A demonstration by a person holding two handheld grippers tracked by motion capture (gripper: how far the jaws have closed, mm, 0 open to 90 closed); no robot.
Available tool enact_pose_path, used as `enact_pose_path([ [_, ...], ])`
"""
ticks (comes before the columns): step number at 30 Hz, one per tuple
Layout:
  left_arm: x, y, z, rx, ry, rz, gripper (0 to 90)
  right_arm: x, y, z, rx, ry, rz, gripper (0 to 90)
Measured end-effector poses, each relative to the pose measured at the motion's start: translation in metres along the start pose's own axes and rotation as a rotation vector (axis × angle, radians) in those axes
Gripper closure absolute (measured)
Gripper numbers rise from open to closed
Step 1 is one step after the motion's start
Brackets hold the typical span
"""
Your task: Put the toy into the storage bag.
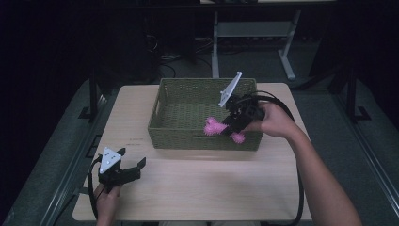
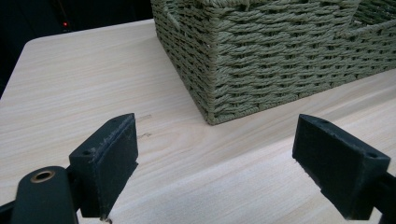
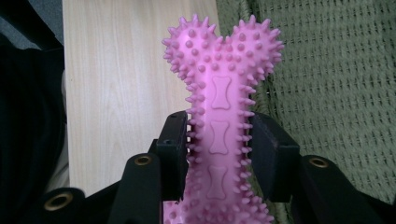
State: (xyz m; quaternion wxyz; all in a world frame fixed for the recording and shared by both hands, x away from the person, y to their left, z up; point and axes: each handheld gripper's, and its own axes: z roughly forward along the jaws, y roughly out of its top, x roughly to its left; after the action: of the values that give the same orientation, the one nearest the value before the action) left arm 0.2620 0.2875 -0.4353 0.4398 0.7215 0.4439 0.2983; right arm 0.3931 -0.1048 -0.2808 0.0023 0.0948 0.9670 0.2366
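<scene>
1. In the right gripper view, the right gripper point(image 3: 219, 154) has its two black jaws pinching the shaft of a pink spiky bone toy point(image 3: 223, 93), whose knobbed end fills the upper centre of the frame.
2. In the high view the same bone toy point(image 1: 214, 126) sits right of centre, held over the near wall of the green woven basket point(image 1: 179, 136), one end inside, the other outside.
3. The left gripper point(image 2: 215, 163) has its jaws spread wide with nothing between them, low over the wooden table point(image 2: 84, 79).
4. In the high view the left gripper point(image 1: 134, 167) rests at the lower left, well apart from the basket.
</scene>
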Motion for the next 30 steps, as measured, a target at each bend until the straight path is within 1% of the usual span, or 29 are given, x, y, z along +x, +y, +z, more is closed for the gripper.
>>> enact_pose_path([
  [6, -0.001, 0.0, 0.0, 0.0, 0.001, 0.001, 13.7, -0.006, 0.005, -0.004, -0.004, -0.008, 0.0, 58.2],
  [8, -0.001, 0.0, 0.0, 0.001, -0.001, 0.002, 13.7, -0.007, 0.007, -0.006, 0.002, -0.011, 0.001, 58.2],
  [16, -0.001, 0.0, 0.0, -0.004, 0.0, -0.003, 13.7, -0.017, 0.011, -0.012, -0.007, -0.021, 0.015, 58.2],
  [25, -0.001, 0.0, 0.001, -0.001, 0.0, -0.001, 13.7, -0.031, 0.013, -0.013, -0.01, -0.022, 0.041, 58.2],
  [28, 0.0, 0.0, 0.001, -0.003, -0.002, -0.003, 13.7, -0.036, 0.015, -0.013, 0.0, -0.027, 0.045, 58.2],
  [30, -0.001, 0.0, 0.001, -0.002, -0.002, 0.0, 13.7, -0.04, 0.015, -0.013, -0.009, -0.022, 0.052, 58.2],
])
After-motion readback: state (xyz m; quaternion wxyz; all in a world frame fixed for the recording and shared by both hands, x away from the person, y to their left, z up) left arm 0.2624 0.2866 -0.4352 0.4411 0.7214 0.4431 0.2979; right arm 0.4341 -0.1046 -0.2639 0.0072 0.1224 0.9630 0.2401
